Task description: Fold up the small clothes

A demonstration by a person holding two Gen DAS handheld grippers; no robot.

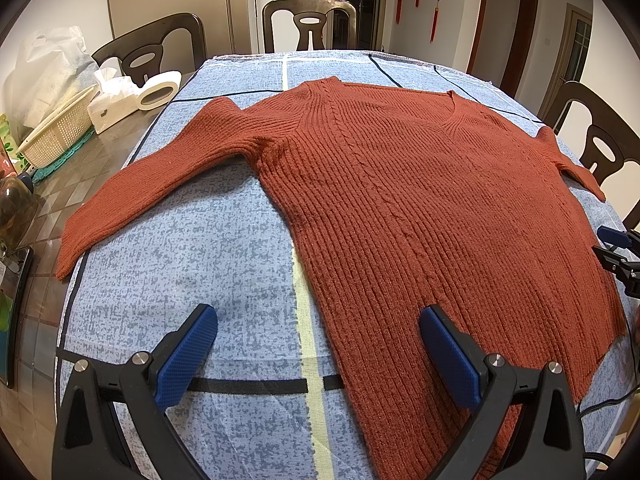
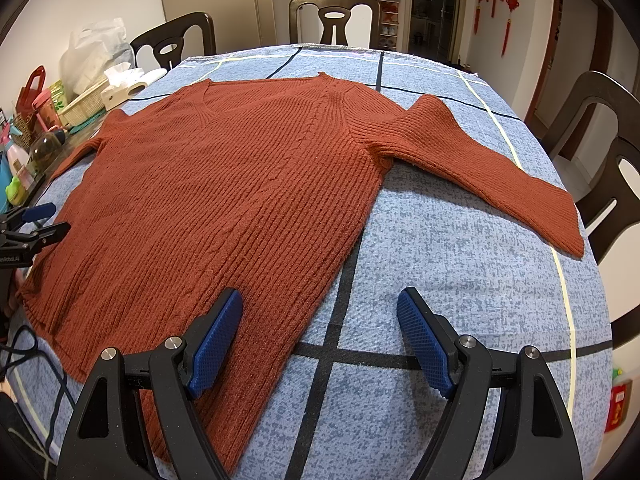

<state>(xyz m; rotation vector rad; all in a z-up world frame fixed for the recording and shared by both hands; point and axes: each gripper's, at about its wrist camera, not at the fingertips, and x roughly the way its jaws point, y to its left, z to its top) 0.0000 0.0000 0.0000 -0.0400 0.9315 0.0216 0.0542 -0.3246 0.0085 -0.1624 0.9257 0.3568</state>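
A: Left wrist view: a rust-red ribbed sweater (image 1: 420, 208) is lying flat, front up, on a blue patterned tablecloth (image 1: 192, 272), both sleeves spread. The left gripper (image 1: 318, 330) is hovering with its jaws wide apart over the hem's corner, holding nothing.

B: And the other side?

A: The right gripper (image 2: 320, 312) is also gaping empty above the opposite hem corner. Folding is apparently not yet started; the next move likely calls for pinching a sleeve or side edge and carrying it inward.

B: Room to move?

A: The right sleeve (image 2: 500, 176) is reaching the table's edge; a basket (image 1: 56, 136) and tissue box (image 1: 112, 104) are crowding the left side.
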